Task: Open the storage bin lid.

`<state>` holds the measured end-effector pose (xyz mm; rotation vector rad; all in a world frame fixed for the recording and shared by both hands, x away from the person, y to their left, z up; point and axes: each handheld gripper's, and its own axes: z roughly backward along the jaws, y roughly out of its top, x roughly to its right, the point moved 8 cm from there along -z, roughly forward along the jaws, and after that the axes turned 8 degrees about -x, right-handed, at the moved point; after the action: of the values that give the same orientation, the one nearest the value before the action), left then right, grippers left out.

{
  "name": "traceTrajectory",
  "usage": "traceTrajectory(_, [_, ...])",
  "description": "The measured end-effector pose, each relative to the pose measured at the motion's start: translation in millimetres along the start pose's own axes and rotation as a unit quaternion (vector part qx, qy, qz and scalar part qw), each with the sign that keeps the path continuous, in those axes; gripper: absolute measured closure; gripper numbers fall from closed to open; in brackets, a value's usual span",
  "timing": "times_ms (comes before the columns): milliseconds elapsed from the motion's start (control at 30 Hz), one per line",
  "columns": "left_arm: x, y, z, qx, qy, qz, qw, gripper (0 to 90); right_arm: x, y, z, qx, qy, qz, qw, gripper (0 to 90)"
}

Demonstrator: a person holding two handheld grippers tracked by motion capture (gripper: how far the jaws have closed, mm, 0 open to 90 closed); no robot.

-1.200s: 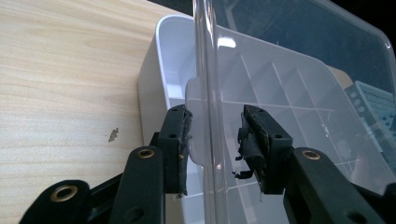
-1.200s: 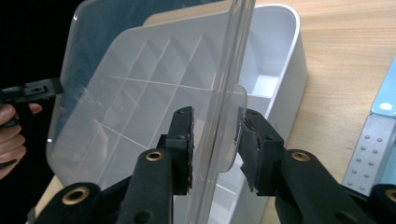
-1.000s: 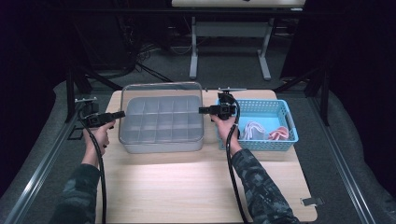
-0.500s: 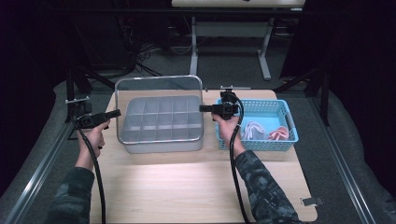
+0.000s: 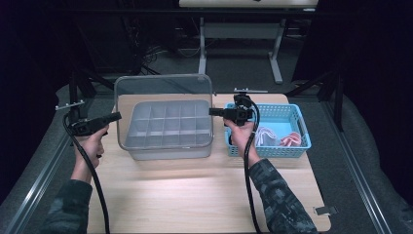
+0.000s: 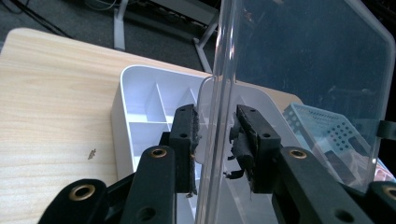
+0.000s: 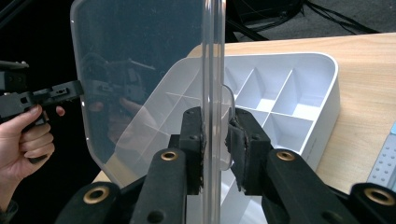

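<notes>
1. Clear lid [image 5: 163,90] of the white compartment box [image 5: 165,130] stands raised, close to upright over the box's far edge, on the table [image 5: 195,195]; long axis runs left-right across the table.
2. Left gripper [image 5: 116,116] pinches the lid's left edge; in the left gripper view the edge [image 6: 219,116] sits between the jaws, one pad [image 6: 240,144] against it. The jaws have just been closing, lid between them.
3. Right gripper [image 5: 213,111] pinches the lid's right edge; in the right gripper view the edge [image 7: 212,93] runs up between the jaws, pad [image 7: 233,140] pressed on it. These jaws too have just been closing on the lid.
4. Key relation: lid spans between the two grippers, one per short side, both equally near; each gripper points inward along the lid's long axis. Next move likely lifts or swings the lid away, so both hands must move together or it twists.
5. Box compartments look empty.
6. Blue basket [image 5: 297,144] lies just right of the box, beside the right hand [image 5: 241,136], holding pale and reddish items [image 5: 277,139]; it could be in the way if the lid goes right.
7. Behind the table: dark floor, desk legs [image 5: 275,53].
</notes>
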<state>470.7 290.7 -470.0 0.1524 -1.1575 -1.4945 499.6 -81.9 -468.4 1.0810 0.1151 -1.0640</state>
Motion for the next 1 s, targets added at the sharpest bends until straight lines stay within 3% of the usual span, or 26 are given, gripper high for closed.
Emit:
traceTrajectory(267, [15.2,-6.3,19.5,0.006,-0.004,-0.012,0.9999,69.0,-15.7,-7.7,17.0,0.005,0.004,0.018,0.9998,75.7])
traceTrajectory(467, [23.4,-20.4,33.1,0.01,-0.013,-0.016,0.9997,69.5,-26.3,-22.3,29.2,0.006,0.013,0.024,0.9996,76.2])
traceTrajectory(667, [26.2,-46.2,39.1,-0.004,-0.017,-0.004,0.9998,69.9,-28.6,-46.6,34.3,0.001,0.014,0.022,0.9997,76.1])
traceTrajectory(967, [27.3,-73.6,47.0,-0.014,-0.012,-0.006,0.9998,70.2,-27.2,-78.0,34.0,-0.01,0.019,0.012,0.9997,76.1])
traceTrajectory(1000, [26.7,-82.7,50.7,-0.016,-0.015,0.001,0.9998,70.2,-27.7,-85.2,33.3,-0.013,0.022,0.011,0.9996,76.0])
